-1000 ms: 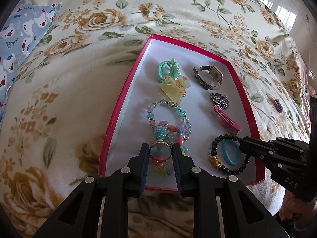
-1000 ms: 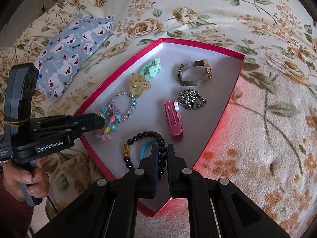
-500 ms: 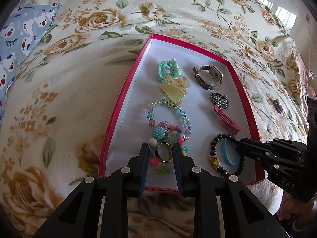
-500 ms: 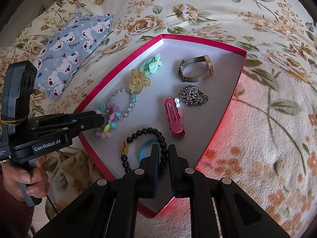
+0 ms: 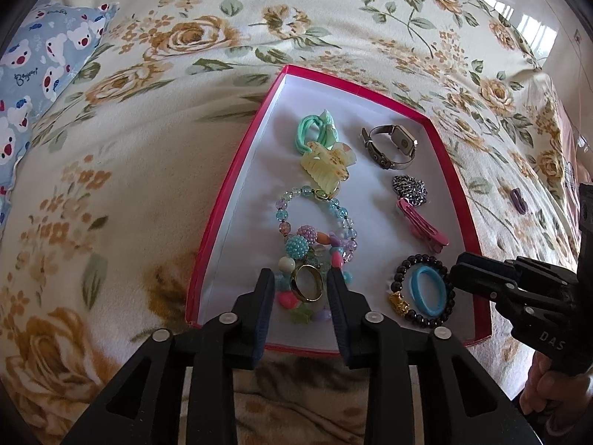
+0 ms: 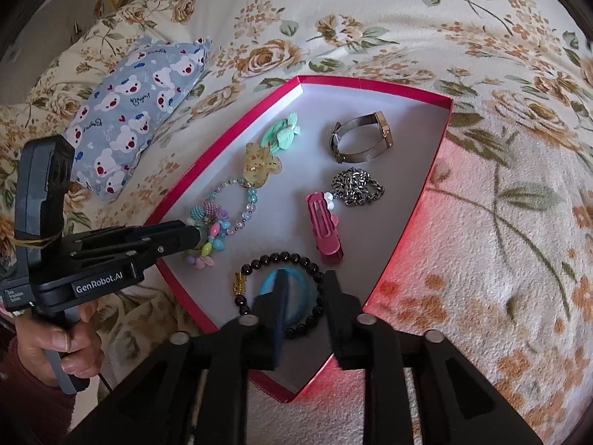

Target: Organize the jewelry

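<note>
Left hand-held gripper (image 5: 301,289) released, fingers flanking the gold ring (image 5: 307,287) on the beaded bracelet (image 5: 315,230). Right hand-held gripper (image 6: 304,289) released, above the black bracelet (image 6: 281,289) in the red tray (image 6: 407,230).

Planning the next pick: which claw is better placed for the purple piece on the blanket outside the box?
Probably right: the purple piece lies past the box rim on the right claw's side; left claw straddles a ring.

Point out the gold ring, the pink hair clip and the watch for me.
gold ring (image 5: 307,282): left wrist view, on its band.
pink hair clip (image 6: 323,226): right wrist view, mid-body.
watch (image 5: 402,139): left wrist view, on its face.
</note>
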